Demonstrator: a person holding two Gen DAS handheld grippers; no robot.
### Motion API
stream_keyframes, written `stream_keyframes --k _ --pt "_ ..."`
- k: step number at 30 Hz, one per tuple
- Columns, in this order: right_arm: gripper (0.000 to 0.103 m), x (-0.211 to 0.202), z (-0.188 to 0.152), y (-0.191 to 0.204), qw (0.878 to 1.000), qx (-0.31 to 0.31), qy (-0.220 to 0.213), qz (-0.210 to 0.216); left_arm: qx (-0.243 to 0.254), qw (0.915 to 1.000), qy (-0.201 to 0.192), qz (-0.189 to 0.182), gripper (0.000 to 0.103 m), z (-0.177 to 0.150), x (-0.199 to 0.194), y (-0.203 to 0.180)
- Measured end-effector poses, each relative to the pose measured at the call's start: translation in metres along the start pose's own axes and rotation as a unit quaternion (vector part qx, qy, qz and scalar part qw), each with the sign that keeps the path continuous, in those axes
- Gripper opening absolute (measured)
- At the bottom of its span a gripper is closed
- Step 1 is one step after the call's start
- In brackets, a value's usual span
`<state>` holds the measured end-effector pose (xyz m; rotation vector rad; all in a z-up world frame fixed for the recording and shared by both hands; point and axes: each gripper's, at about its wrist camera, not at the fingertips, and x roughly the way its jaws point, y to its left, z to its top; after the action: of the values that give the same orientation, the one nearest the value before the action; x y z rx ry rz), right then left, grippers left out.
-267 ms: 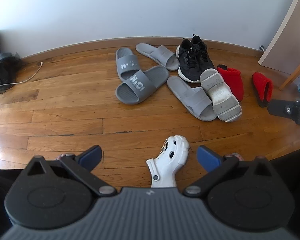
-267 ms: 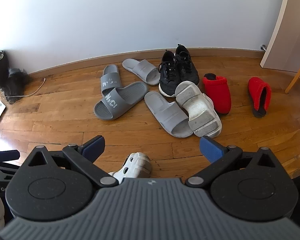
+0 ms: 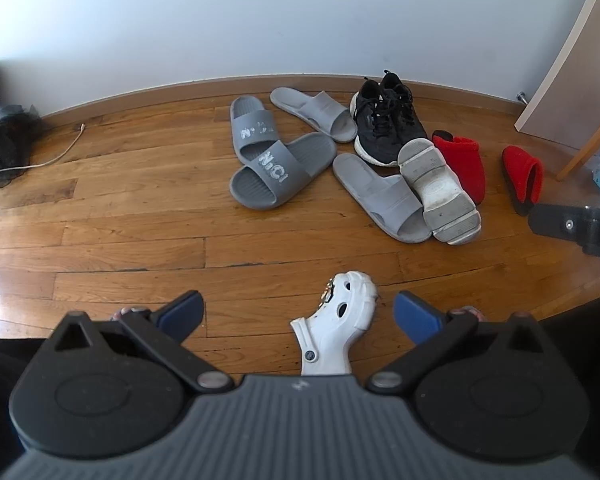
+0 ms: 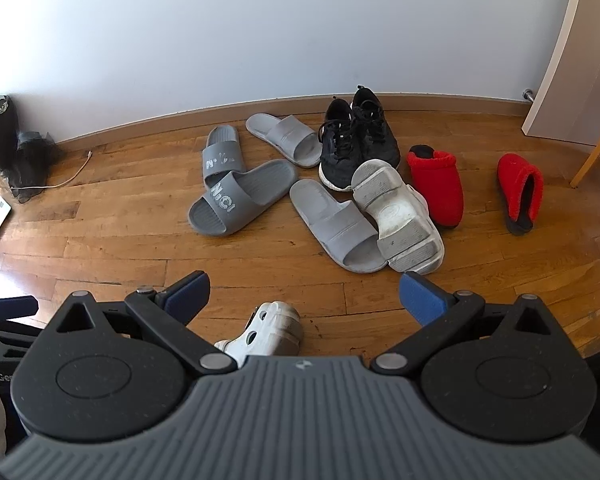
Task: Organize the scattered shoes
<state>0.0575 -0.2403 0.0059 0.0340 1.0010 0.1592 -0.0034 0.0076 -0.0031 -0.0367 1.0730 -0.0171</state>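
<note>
The shoes lay scattered on the wood floor (image 3: 120,232) by the far wall. Nearest you, a white clog (image 3: 336,320) sat alone between the fingers of your left gripper (image 3: 298,314), toe pointing away, not touched by either pad. Farther off, two dark grey slides (image 3: 268,160) overlapped, one lying across the other's front. To their right, one light grey slide (image 3: 312,114) sat near the skirting and another light grey slide (image 3: 384,198) lay nearer, touching an overturned white sneaker (image 3: 440,192) with its sole up. Behind those, a pair of black trainers (image 3: 388,122) stood side by side. Right of the sneaker was a red slipper (image 3: 462,160), and well apart from it a second red slipper (image 3: 522,178) lay on its side.

You held the left gripper with its jaws wide apart and empty. Your right gripper (image 4: 304,298) was also spread wide, holding nothing, above the floor in front of the pile. At the far left, a white cable (image 3: 48,156) trailed along the boards.
</note>
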Motion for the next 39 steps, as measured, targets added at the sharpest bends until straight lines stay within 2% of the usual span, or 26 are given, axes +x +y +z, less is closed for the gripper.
stream_keyframes --k 12,23,25,27,39 --pt "0.102 0.004 -0.003 0.004 1.000 0.001 0.000 -0.006 -0.001 1.0000 0.006 0.003 0.103 0.012 -0.004 -0.021" --pt "0.102 0.001 -0.013 0.005 1.000 0.003 0.000 -0.003 -0.002 0.9999 0.012 0.005 0.103 0.039 -0.003 -0.063" --pt "0.102 0.002 -0.008 0.003 1.000 0.003 0.002 -0.001 -0.001 1.0000 0.005 0.001 0.103 0.019 -0.002 -0.031" --pt "0.102 0.002 -0.008 0.003 1.000 0.002 0.002 -0.001 0.001 1.0000 0.004 0.000 0.103 0.016 -0.002 -0.029" --pt "0.102 0.001 -0.009 0.007 1.000 0.001 0.007 -0.001 0.005 1.0000 0.007 0.002 0.103 0.041 0.008 -0.068"
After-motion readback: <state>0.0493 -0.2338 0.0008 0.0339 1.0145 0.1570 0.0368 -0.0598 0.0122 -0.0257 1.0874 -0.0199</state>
